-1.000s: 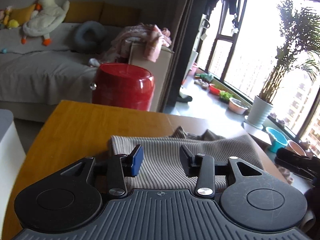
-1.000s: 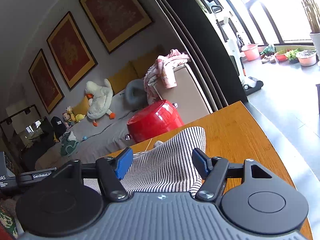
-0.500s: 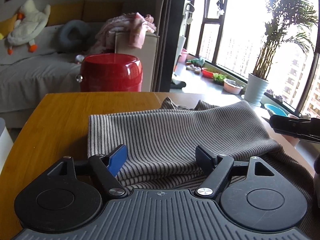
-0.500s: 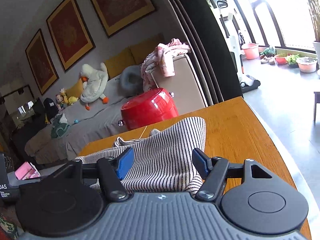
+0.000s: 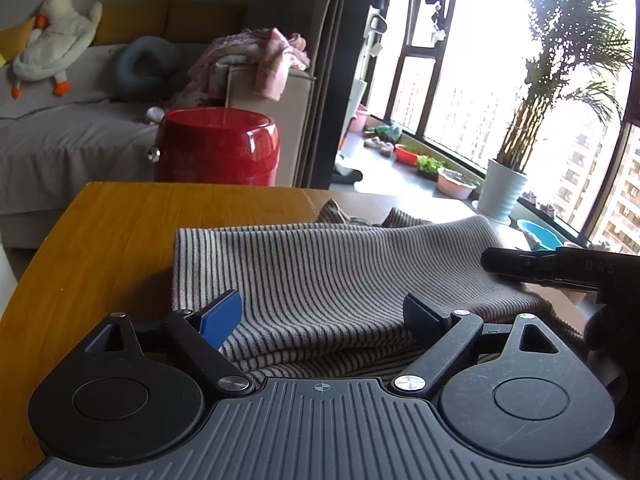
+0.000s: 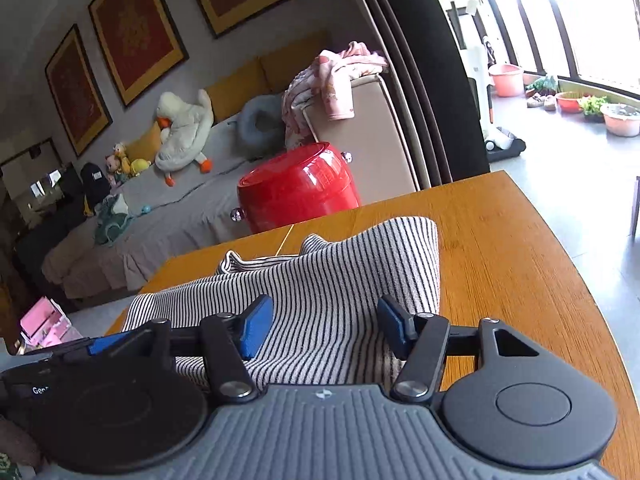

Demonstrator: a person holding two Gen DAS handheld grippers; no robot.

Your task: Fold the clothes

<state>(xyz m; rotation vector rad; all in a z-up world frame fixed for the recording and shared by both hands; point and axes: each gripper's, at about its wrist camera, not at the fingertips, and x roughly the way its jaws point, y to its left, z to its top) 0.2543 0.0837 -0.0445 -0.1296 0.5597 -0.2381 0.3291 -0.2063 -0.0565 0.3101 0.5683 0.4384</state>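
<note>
Since half a second ago the left tool (image 5: pixel 322 314) has its fingers spread a little wider, and the right tool (image 6: pixel 322 326) now shows more of the striped knit garment (image 5: pixel 320 264) in front of it. Both tools are spread apart and pinch nothing; each hangs just above the near edge of the cloth.

The garment lies folded on the wooden surface (image 5: pixel 120 232). In the left view its left edge is straight, and bare wood lies open toward 9 and 11 o'clock up to the rounded edge. At 3 o'clock the black body of the other tool reaches over the cloth. In the right view the fold's corner (image 6: pixel 428 226) points to 1 o'clock, with a wide strip of bare wood from 1 to 4 o'clock.

The cloth is soft ribbed knit with thin dark stripes on pale ground, and a loose wrinkled part rises at its far edge. Behind the surface stands a glossy red round stool (image 5: pixel 218 146).
</note>
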